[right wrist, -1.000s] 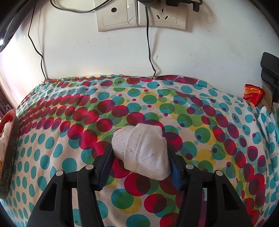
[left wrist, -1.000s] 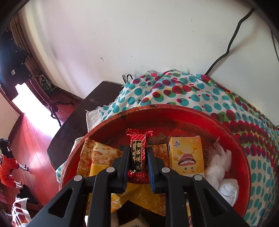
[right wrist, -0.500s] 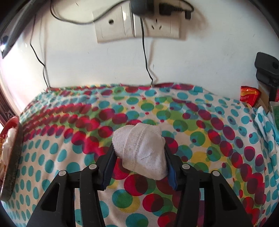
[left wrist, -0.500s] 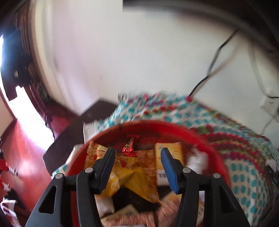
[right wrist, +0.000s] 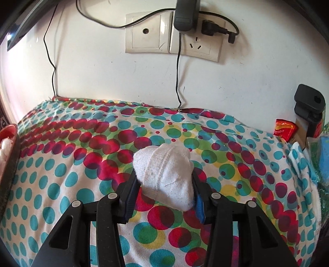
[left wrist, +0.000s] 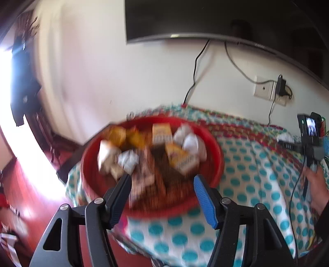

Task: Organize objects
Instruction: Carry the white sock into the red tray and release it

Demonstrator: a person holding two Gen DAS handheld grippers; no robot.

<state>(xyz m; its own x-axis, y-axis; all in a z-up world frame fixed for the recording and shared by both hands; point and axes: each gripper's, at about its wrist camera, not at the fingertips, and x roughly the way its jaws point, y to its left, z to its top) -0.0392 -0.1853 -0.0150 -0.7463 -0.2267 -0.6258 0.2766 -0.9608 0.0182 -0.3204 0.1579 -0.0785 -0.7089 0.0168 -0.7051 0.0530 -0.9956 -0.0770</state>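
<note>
A red round tray (left wrist: 218, 162) sits on the spotted cloth at the table's left end, blurred by motion. It holds yellow boxes (left wrist: 182, 159), white rolled socks (left wrist: 191, 141) and snack packets. My left gripper (left wrist: 161, 177) hangs above the tray's near rim, its jaws opening, with nothing between them. In the right wrist view my right gripper (right wrist: 163, 174) is shut on a white rolled sock (right wrist: 166, 174), just above the cloth (right wrist: 82, 147). The tray's edge (right wrist: 9, 131) shows at far left.
Wall sockets (right wrist: 172, 35) with plugs and hanging cables stand behind the table. A dark screen (left wrist: 205, 18) hangs on the wall. A red packet (right wrist: 284, 129) and a black clamp (right wrist: 308, 108) are at the right end. A hand (left wrist: 317, 189) holds the other gripper (left wrist: 310, 133). Red floor lies left.
My left gripper let go of the red candy packet, opened and pulled back from the tray. My right gripper closed tighter on the white sock and barely moved.
</note>
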